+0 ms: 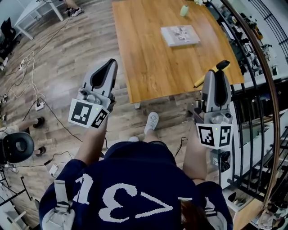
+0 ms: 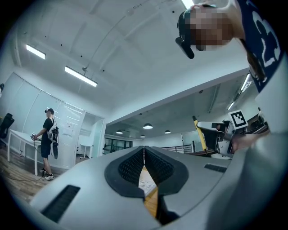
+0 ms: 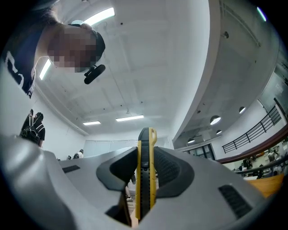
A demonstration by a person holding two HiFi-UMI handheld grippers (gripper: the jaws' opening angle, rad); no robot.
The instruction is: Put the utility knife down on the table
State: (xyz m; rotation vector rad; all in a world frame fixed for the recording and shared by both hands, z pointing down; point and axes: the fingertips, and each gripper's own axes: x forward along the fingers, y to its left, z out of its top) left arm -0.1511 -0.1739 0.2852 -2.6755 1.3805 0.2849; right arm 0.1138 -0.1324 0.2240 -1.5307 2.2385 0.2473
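A yellow and black utility knife (image 3: 145, 170) stands clamped between the jaws of my right gripper (image 3: 145, 166), its end sticking out past them. In the head view the knife (image 1: 211, 74) pokes out of the right gripper (image 1: 216, 87), held up in the air just off the near right corner of the wooden table (image 1: 148, 54). My left gripper (image 1: 102, 80) hangs raised left of the table's near edge, over the floor. Its jaws (image 2: 144, 164) are shut with nothing between them. The left gripper view also catches the knife (image 2: 199, 134) off to the right.
A white booklet (image 1: 180, 35) lies on the far right part of the table, a small pale bottle (image 1: 184, 10) beyond it. A black railing (image 1: 256, 90) runs along the right. Cables (image 1: 31, 85) trail on the wooden floor at left. A person (image 2: 47, 141) stands far off.
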